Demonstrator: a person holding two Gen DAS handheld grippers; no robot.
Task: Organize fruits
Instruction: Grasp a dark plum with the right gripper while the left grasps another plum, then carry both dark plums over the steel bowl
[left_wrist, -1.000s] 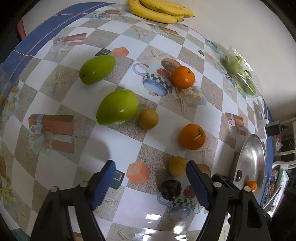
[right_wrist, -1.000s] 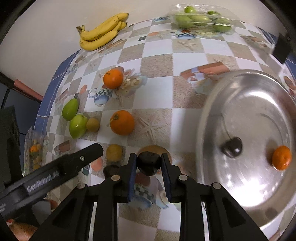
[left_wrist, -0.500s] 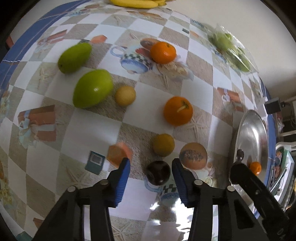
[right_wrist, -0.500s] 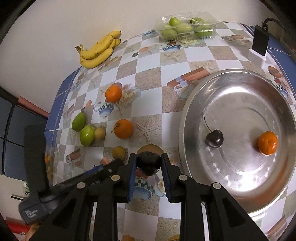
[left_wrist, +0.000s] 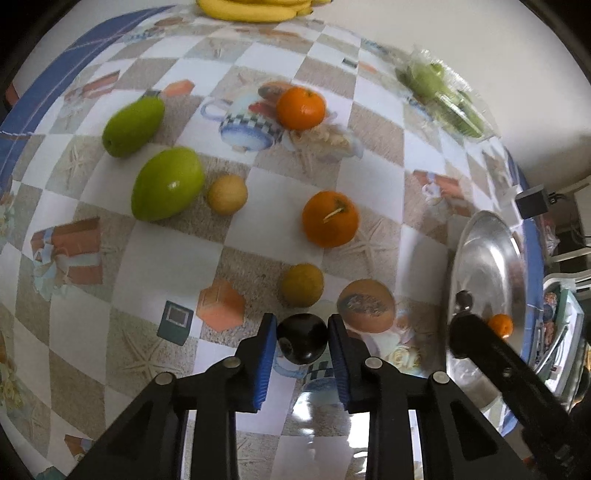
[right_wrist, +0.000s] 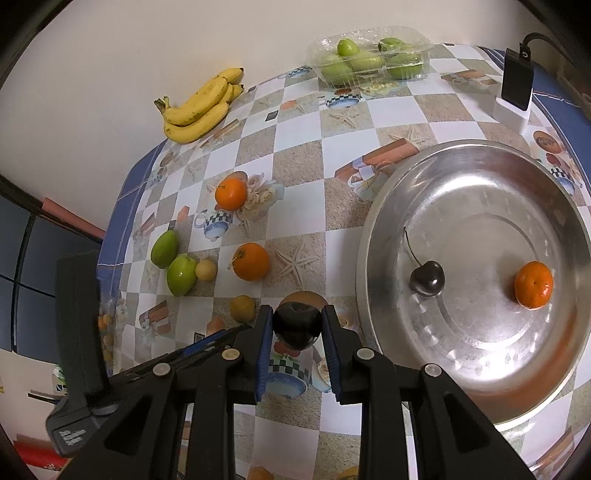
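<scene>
My left gripper (left_wrist: 302, 341) is shut on a dark cherry (left_wrist: 302, 342) low over the tablecloth. My right gripper (right_wrist: 296, 326) is shut on another dark cherry (right_wrist: 296, 325), left of the steel tray (right_wrist: 476, 398). The tray holds a stemmed cherry (right_wrist: 426, 277) and a small orange (right_wrist: 533, 284). On the cloth lie two oranges (right_wrist: 251, 261) (right_wrist: 230, 193), two green mangoes (right_wrist: 181, 274) (right_wrist: 164, 249) and two small yellow fruits (right_wrist: 242, 308) (right_wrist: 206, 269). In the left wrist view they show too: oranges (left_wrist: 330, 218) (left_wrist: 301, 108), mangoes (left_wrist: 167, 183) (left_wrist: 133, 126), yellow fruits (left_wrist: 302, 284) (left_wrist: 226, 194).
Bananas (right_wrist: 201, 107) lie at the far edge by the wall. A clear box of green fruit (right_wrist: 369, 59) stands at the back. A black charger (right_wrist: 517, 85) stands at the back right. The left gripper's body (right_wrist: 85, 354) crosses the lower left of the right wrist view.
My left gripper moved forward and closed on a dark cherry. My right gripper rose with its cherry and drew back, so more of the tray shows.
</scene>
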